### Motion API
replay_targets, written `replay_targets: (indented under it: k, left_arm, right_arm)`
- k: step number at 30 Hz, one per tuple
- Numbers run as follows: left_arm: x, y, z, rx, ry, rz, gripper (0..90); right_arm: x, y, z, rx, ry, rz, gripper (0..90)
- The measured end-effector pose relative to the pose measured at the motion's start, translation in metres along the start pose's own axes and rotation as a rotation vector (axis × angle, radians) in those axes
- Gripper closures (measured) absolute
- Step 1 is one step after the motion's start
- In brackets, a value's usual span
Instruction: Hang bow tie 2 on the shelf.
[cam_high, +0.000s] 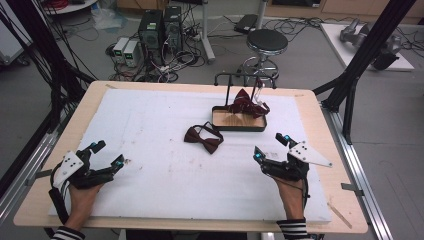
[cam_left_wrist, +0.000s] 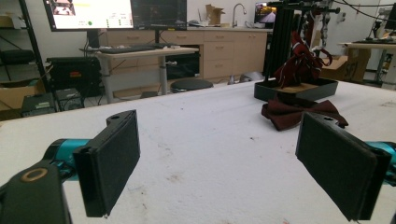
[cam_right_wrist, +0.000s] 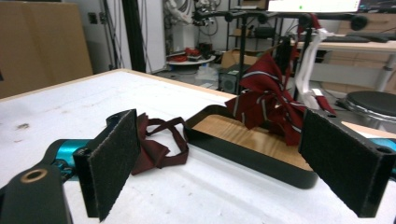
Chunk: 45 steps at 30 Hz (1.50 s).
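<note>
Item: dark red bow tie (cam_high: 202, 138), with thin neck strap looped behind it. Location: centre of the high view, flat on the white pad (cam_high: 150, 130) that covers the table (cam_high: 95, 92), just below and left of the black tray (cam_high: 239, 125). In the left gripper view it appears at upper right (cam_left_wrist: 299, 112), in front of the tray (cam_left_wrist: 299, 91); in the right gripper view it sits at left of centre (cam_right_wrist: 156, 142), partly behind the near jaw.

Related item: striped red bow tie (cam_high: 247, 105), draped over the tray's far edge beneath a black hanging rack (cam_high: 245, 77). A white hanger-like piece (cam_right_wrist: 310, 70) hangs from the rack; its exact kind cannot be told.

Left gripper (cam_high: 107, 155): lower left of the high view, jaws wide apart, holding nothing, well apart from the bow tie.

Right gripper (cam_high: 272, 147): lower right of the high view, jaws wide apart, holding nothing, near the tray's lower right corner.

Handling, as judged: soft cloth, very light, limp; not fragile, not slippery against the padded jaws. The wings will fold and the strap will trail when lifted. Best hold looks to be the central knot, the firmest and thickest part; a pinch on one wing would let the rest sag. The strap may snag the tray rim or the rack.
</note>
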<state>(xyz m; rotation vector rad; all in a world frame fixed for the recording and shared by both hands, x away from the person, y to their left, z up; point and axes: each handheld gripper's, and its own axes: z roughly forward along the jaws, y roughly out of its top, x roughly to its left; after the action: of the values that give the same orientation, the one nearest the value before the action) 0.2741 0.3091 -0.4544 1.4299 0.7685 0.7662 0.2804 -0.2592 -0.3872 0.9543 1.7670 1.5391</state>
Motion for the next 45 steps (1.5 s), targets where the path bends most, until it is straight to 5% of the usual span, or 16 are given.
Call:
replay_targets:
  k: [16,45]
  left_arm:
    - [0.0,0.0,0.0,0.0,-0.001,0.003,14.2]
    - [0.0,0.0,0.0,0.001,-0.002,-0.006,14.2]
  right_arm:
    - [0.006,0.022,0.031,0.092,0.057,-0.036,11.9]
    - [0.027,0.04,0.114,0.331,0.212,-0.13,12.4]
